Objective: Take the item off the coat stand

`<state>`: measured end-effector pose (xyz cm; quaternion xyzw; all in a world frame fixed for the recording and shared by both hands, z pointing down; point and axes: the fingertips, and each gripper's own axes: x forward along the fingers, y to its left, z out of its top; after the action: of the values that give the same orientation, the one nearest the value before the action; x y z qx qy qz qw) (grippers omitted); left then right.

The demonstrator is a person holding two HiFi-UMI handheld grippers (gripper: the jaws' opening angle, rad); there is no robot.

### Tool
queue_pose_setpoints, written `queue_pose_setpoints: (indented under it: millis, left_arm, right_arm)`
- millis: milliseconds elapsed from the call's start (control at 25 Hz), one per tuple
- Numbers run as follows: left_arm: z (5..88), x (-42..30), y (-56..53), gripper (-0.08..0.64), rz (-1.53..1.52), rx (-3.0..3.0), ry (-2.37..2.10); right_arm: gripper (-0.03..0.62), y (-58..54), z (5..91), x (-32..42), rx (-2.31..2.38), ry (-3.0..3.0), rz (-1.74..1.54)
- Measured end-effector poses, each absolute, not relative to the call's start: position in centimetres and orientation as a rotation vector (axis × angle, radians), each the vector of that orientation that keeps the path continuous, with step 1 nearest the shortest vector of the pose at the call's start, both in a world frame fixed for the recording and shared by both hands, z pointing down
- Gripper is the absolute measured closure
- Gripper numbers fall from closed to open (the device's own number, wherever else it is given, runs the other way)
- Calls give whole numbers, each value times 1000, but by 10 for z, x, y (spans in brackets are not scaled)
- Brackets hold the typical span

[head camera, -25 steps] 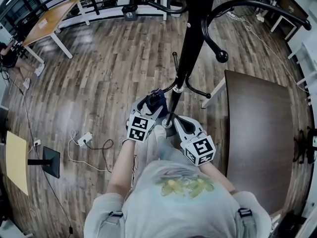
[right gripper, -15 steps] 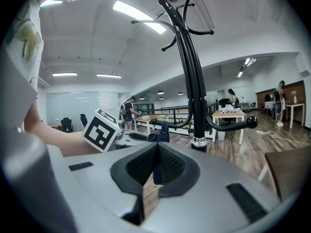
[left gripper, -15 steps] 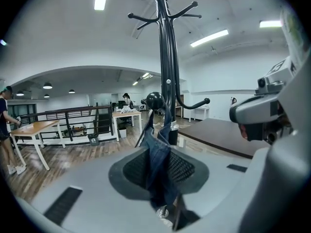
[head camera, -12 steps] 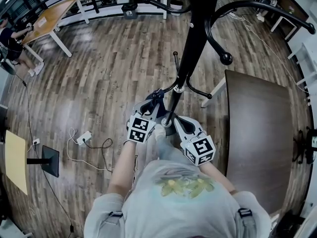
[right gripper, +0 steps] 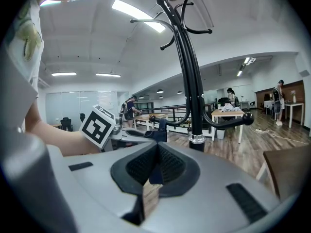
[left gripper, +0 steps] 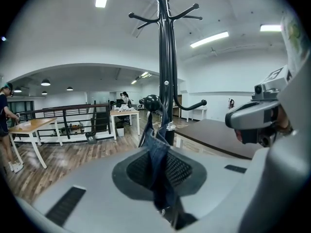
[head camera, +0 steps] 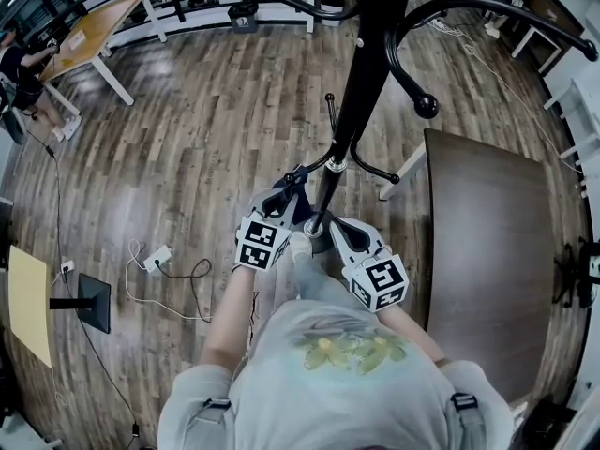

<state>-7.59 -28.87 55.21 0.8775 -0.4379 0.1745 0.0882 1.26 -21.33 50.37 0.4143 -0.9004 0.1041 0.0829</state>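
Denim item [left gripper: 156, 152] sits clenched in the left claw [left gripper: 159, 176], its tail apparently pinched by the right claw [right gripper: 156, 165], and loops over a low knobbed hook [left gripper: 151, 102] of the coat stand [left gripper: 167, 57]. Lifting it clear of the knob before pulling away should avoid snagging.

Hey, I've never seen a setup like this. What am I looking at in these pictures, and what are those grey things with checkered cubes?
Those are two hand-held claws a person works. One picture looks down from a camera on the person's head; the others look along each claw. Below is a wood floor, with a black coat stand. The left claw is shut on a denim strip hanging from a low hook. The right claw is shut too, seemingly on the same cloth.
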Motion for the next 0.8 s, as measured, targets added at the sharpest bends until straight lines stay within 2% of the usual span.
queue_pose_setpoints:
  millis: [800]
  left_arm:
    - [528,-85,-281,508,468,2620,-1364]
  right_arm:
    - [586,-213,503,12,1241,-2694,313]
